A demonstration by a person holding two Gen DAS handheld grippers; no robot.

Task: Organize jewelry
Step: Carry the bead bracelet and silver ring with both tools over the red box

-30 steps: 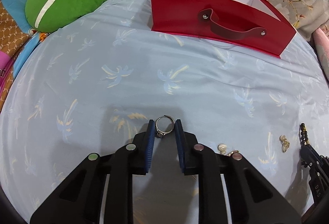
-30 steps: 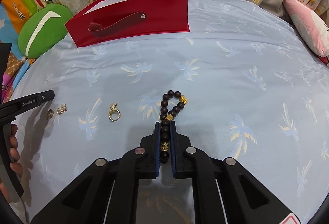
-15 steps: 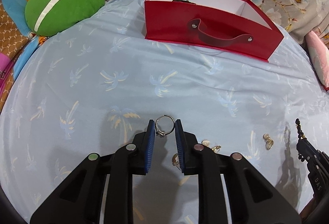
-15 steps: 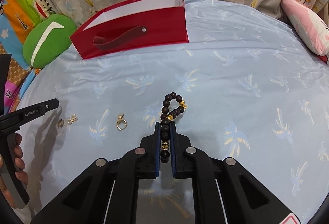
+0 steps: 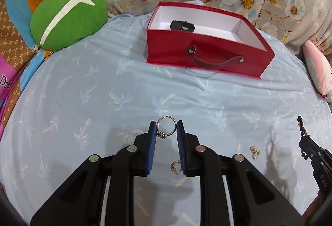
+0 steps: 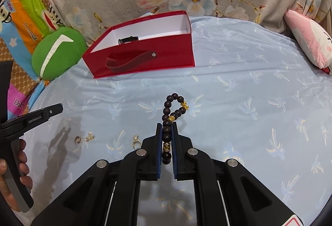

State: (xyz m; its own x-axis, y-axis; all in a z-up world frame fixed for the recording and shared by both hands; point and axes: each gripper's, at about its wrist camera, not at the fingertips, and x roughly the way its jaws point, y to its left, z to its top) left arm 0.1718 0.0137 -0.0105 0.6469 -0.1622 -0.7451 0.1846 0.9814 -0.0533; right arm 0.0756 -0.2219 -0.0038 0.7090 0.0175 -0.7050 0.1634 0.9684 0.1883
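Currently you hold two pieces at once. Your left gripper (image 5: 166,134) has its fingers narrowed on a ring (image 5: 165,127), pinched across its band with the stone low on the left side. Your right gripper (image 6: 166,138) has its fingers closed nearly together on a bracelet (image 6: 173,114) of dark beads with gold spacers; its free loop sticks out ahead of the fingertips.

Compared with a second ago, both grippers have risen off the bed (image 5: 103,91). The box (image 5: 207,55) now shows its white interior in both views, where earlier mostly its red front was visible, and the loose pieces sit lower in the frame. Neither grip has altered during the lift. I judge pickup complete and the carry to the box under way.

Other findings:
- The box stands open at the far side of the bed, handle facing you, with a dark item (image 5: 182,25), possibly a watch, already inside near its back wall.
- Three small gold pieces remain on the sheet: one earring (image 5: 176,164) seen between your left fingers, a pair (image 5: 254,151) to its right near your right gripper, well apart from the box.
- A green cushion (image 5: 68,16) lies left of the box and a pink pillow (image 6: 307,39) right of it; neither blocks the path.

Nothing stands between either gripper and the box. The box's front wall is the only obstacle; you will need to clear its rim before releasing.
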